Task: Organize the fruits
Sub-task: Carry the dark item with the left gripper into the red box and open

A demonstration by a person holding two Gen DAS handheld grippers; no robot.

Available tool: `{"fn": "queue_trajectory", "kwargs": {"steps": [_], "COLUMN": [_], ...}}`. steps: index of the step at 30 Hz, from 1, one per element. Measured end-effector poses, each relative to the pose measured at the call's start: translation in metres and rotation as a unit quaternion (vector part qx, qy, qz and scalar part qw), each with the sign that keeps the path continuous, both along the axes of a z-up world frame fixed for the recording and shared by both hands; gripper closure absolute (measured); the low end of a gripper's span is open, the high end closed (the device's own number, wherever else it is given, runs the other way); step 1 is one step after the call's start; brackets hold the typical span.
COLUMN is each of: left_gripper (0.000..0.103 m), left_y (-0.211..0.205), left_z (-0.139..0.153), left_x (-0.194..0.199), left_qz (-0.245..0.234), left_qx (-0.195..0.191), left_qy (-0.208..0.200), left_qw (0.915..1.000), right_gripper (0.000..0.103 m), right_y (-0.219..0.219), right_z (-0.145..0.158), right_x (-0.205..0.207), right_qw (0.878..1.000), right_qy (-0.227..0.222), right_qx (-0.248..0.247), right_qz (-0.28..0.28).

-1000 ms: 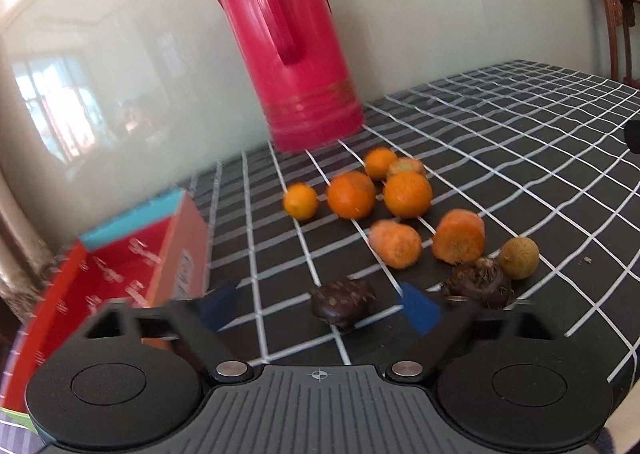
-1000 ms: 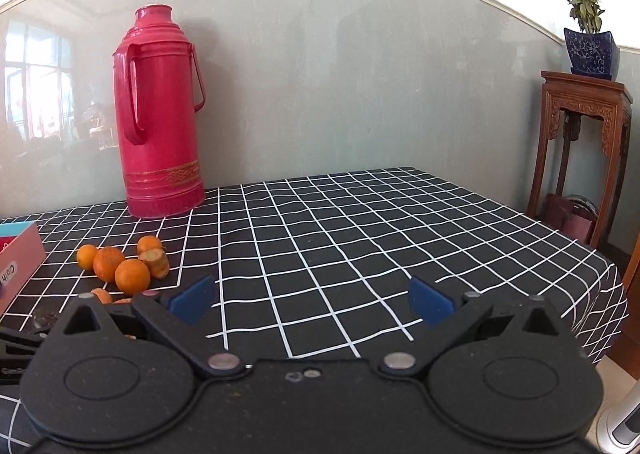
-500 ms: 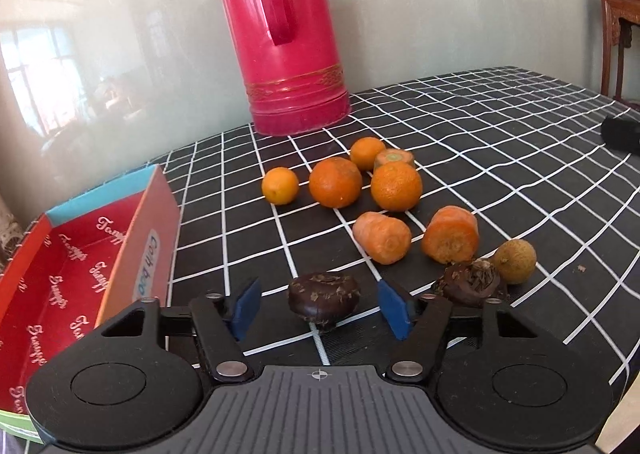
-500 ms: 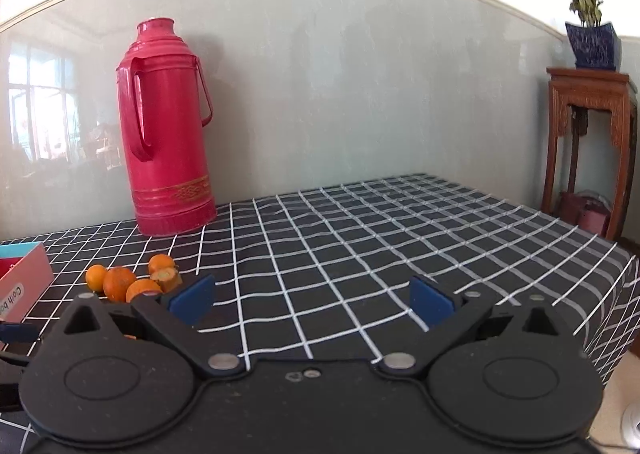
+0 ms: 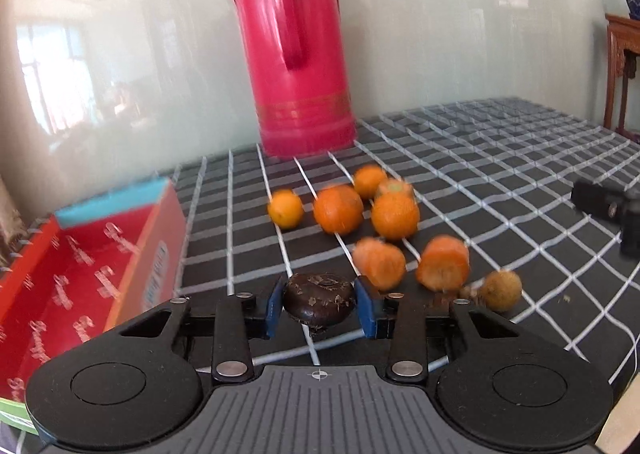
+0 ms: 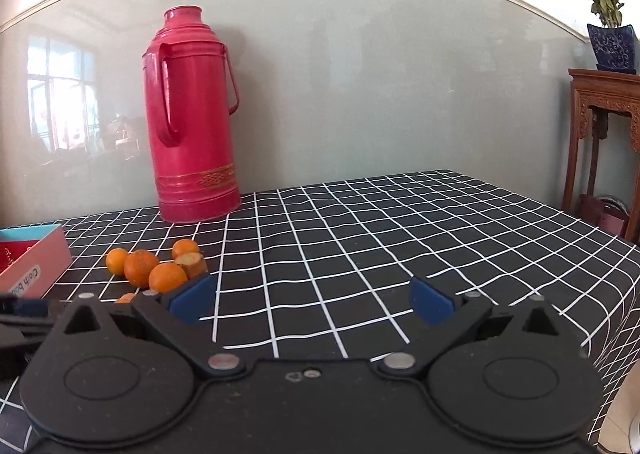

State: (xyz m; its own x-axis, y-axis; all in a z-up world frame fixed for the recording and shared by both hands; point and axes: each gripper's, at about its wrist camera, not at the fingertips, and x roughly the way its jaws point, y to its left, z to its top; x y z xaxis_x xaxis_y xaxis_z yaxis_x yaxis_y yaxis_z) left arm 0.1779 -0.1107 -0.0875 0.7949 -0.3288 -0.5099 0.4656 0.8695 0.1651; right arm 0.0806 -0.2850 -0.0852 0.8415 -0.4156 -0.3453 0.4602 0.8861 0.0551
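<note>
My left gripper [image 5: 319,304] is shut on a dark brown water chestnut [image 5: 319,303], held just above the checked tablecloth [image 5: 500,174]. Beyond it lie several oranges [image 5: 338,208], two carrot pieces [image 5: 442,262] and a small brown round fruit [image 5: 500,290]. A second dark chestnut is mostly hidden behind the right finger. A red box [image 5: 80,266] with a blue rim stands open to the left. My right gripper [image 6: 312,300] is open and empty over the cloth, right of the fruit pile [image 6: 156,270].
A tall red thermos [image 5: 298,54] stands at the back by the wall, also in the right wrist view [image 6: 192,114]. The right gripper's tip [image 5: 600,202] shows at the left view's right edge. A wooden stand [image 6: 604,134] with a plant pot is beyond the table's right edge.
My left gripper's fingers closed onto the dark water chestnut and lifted it slightly. The right gripper shifted a little and stayed open.
</note>
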Motion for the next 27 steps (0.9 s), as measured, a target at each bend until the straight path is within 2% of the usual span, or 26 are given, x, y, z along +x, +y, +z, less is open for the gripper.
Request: {"fn": "queue_trajectory", "kwargs": {"steps": [4,7,11,14,18,20,27], "left_gripper": [0.064,0.064,0.064,0.064,0.064,0.064,0.064], "left_y": [0.013,0.028,0.054,0.076,0.11,0.119,0.139], "left_z": [0.014,0.024,0.031,0.029,0.024,0.02,0.016], "left_x": [-0.006,-0.007,0.002,0.017,0.037,0.044,0.045], "left_qz": [0.035,0.077,0.153,0.22,0.29,0.313,0.358], "left_qx": [-0.012,-0.016,-0.012,-0.005,-0.006,-0.004,0.007], "left_qy": [-0.046,-0.08,-0.091,-0.072,-0.024,-0.007,0.007], "left_qw": [0.9982,0.9937,0.9839,0.9728,0.9567,0.9497,0.9337], "right_gripper": [0.006,0.006,0.006,0.006,0.006,0.006,0.006], "right_y": [0.003,0.005,0.008,0.01,0.015,0.019,0.028], "right_z": [-0.001,-0.002,-0.003,-0.004,-0.006,-0.006,-0.005], "right_x": [0.0,0.0,0.001,0.002,0.003,0.004,0.006], "right_qw": [1.0,1.0,1.0,1.0,1.0,0.999,0.998], "right_qy": [0.001,0.003,0.005,0.009,0.011,0.012,0.015], "right_qx": [0.002,-0.001,0.0,0.0,-0.004,-0.006,-0.012], "right_qz": [0.005,0.007,0.01,0.013,0.024,0.031,0.051]}}
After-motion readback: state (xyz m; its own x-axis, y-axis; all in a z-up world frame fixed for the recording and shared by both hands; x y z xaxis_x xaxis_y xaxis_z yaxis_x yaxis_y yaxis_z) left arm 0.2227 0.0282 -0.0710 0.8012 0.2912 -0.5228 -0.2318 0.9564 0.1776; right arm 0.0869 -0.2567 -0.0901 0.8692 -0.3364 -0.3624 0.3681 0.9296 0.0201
